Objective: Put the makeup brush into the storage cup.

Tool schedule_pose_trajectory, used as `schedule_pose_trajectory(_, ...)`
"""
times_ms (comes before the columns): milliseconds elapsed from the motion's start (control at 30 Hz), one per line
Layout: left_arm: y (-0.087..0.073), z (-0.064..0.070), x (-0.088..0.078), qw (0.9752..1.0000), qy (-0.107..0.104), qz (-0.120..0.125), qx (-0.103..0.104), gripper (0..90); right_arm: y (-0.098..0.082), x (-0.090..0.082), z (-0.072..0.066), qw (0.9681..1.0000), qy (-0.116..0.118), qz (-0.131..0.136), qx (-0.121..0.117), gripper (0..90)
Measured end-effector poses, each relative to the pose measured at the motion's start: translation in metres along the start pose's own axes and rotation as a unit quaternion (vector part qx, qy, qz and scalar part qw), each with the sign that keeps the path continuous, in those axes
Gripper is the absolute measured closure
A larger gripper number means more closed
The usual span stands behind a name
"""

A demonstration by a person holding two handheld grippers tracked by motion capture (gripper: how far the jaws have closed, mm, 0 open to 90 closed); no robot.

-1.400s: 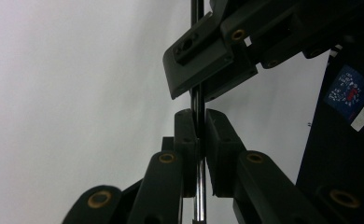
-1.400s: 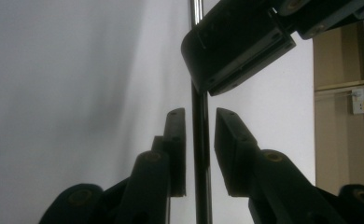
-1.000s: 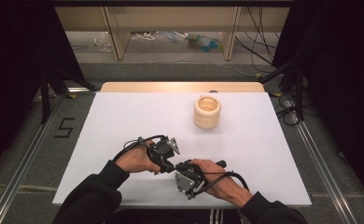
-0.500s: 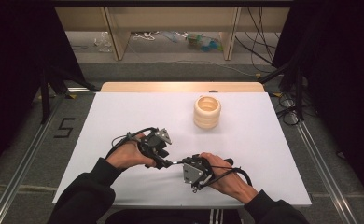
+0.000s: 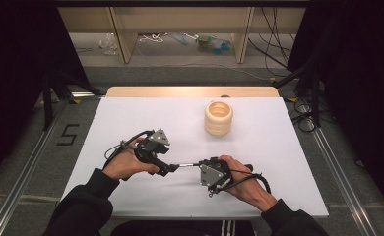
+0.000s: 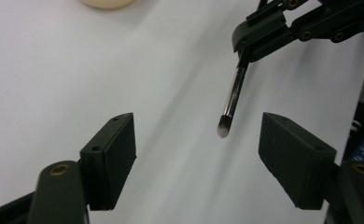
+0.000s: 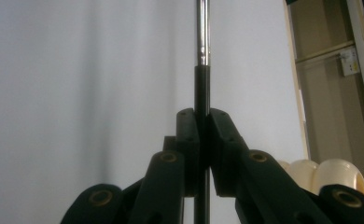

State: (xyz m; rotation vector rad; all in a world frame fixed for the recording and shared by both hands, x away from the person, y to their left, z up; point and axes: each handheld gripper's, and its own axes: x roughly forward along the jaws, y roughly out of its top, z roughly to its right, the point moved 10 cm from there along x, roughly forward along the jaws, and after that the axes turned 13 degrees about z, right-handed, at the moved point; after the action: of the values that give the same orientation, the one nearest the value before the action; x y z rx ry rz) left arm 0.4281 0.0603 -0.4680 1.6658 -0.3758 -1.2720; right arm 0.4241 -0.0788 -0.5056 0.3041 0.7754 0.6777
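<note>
Left claw (image 6: 196,154) newly parted off brush (image 6: 231,100), right claw (image 7: 202,135) clamping it, ribbed cup (image 5: 218,118) well beyond.

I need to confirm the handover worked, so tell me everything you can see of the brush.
The brush is slim, with a black handle, a shiny metal ferrule and a small dark rounded tuft. The right tongs are shut on its handle. Its tuft hangs free above the white table, between the left tongs' pads, which have just been opening and do not touch it.

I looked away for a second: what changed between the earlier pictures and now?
The left tool has just opened and let go of the brush; the hands drew apart. The right tool keeps its grip on the handle. The ribbed cup stayed put.
</note>
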Motion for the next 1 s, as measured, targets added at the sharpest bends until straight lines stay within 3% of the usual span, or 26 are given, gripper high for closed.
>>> schedule_pose_trajectory(67,0.003,-0.001,-0.004,0.9996,0.003,0.027,-0.002,24.2,-0.003,-0.002,0.004,1.0,-0.001,0.002,0.001,84.1)
schedule_pose_trajectory(100,0.003,-0.001,-0.007,0.999,0.007,0.041,-0.016,23.1,-0.004,-0.003,0.007,0.9999,-0.01,0.002,-0.001,84.1)
schedule_pose_trajectory(167,0.003,0.001,-0.01,0.9975,0.009,0.065,-0.024,20.7,-0.008,-0.005,0.01,0.9999,-0.01,0.003,0.004,84.1)
schedule_pose_trajectory(233,-0.002,0.001,-0.014,0.9977,0.015,0.063,-0.022,20.9,-0.012,-0.008,0.014,0.9996,-0.022,-0.001,0.018,84.1)
schedule_pose_trajectory(267,-0.004,0.0,-0.016,0.9976,0.02,0.063,-0.02,20.9,-0.012,-0.008,0.018,0.9996,-0.026,0.004,0.005,84.1)
schedule_pose_trajectory(300,-0.006,0.0,-0.017,0.9972,0.024,0.069,-0.018,20.9,-0.013,-0.008,0.016,0.9997,-0.018,0.005,0.016,84.1)
schedule_pose_trajectory(333,-0.008,0.0,-0.017,0.9963,0.036,0.073,-0.027,20.7,-0.014,-0.009,0.022,0.9997,-0.022,0.011,-0.006,84.1)
schedule_pose_trajectory(367,-0.01,-0.002,-0.018,0.9961,0.043,0.073,-0.025,20.2,-0.015,-0.01,0.022,0.9995,-0.03,0.007,0.01,84.1)
schedule_pose_trajectory(533,-0.015,0.001,-0.019,0.9921,0.06,0.108,-0.023,19.2,-0.02,-0.014,0.03,0.999,-0.036,0.018,0.021,84.1)
schedule_pose_trajectory(633,-0.018,0.004,-0.02,0.9884,0.077,0.13,-0.02,18.5,-0.022,-0.018,0.029,0.9952,-0.049,0.02,0.083,84.1)
schedule_pose_trajectory(700,-0.019,0.005,-0.023,0.9853,0.083,0.148,-0.018,18.5,-0.024,-0.02,0.034,0.9944,-0.051,0.027,0.089,84.1)
schedule_pose_trajectory(733,-0.02,0.005,-0.024,0.9843,0.087,0.152,-0.02,18.0,-0.022,-0.021,0.033,0.9897,-0.058,0.041,0.124,84.1)
schedule_pose_trajectory(800,-0.024,0.005,-0.026,0.9821,0.094,0.161,-0.023,16.8,-0.021,-0.021,0.036,0.9831,-0.063,0.063,0.16,84.1)
schedule_pose_trajectory(867,-0.027,0.003,-0.03,0.9798,0.105,0.17,-0.015,17.3,-0.022,-0.023,0.038,0.9782,-0.065,0.075,0.182,84.1)
schedule_pose_trajectory(933,-0.029,0.003,-0.032,0.9765,0.115,0.18,-0.028,17.3,-0.024,-0.024,0.041,0.9723,-0.069,0.086,0.206,84.1)
schedule_pose_trajectory(1000,-0.031,0.002,-0.034,0.9743,0.123,0.187,-0.025,17.2,-0.024,-0.026,0.044,0.9633,-0.074,0.103,0.237,84.1)
